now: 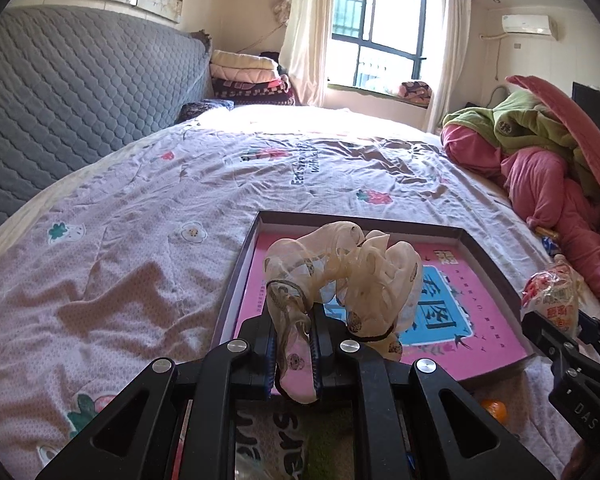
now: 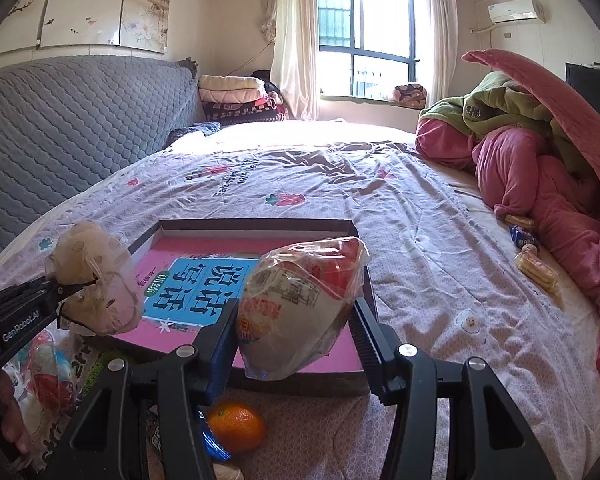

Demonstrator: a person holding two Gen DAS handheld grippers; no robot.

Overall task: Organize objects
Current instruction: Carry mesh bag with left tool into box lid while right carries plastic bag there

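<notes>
1. Scrunchie (image 1: 340,276), sheer and cream, was what the left wrist view centred on: the left gripper (image 1: 294,344) was pinching one loop of it, jaws pressed nearly together on the fabric, the rest bunched up ahead of the fingertips. Directly beyond and below lay the box lid (image 1: 496,268), pink inside, on the bedspread (image 1: 140,208). The scrunchie hung over the lid's near left part, so the coming drop seemed to call for lowering only. At the right edge, the right gripper (image 1: 556,332) held its packet just past the lid's near right corner.

2. From the right wrist view, the right gripper (image 2: 296,320) clamped a bagged snack (image 2: 300,304), jaws part-spread around it, long axis tilted upward to the right. It hung over the lid's near right portion. An orange (image 2: 236,426) lay near, outside the lid.
</notes>
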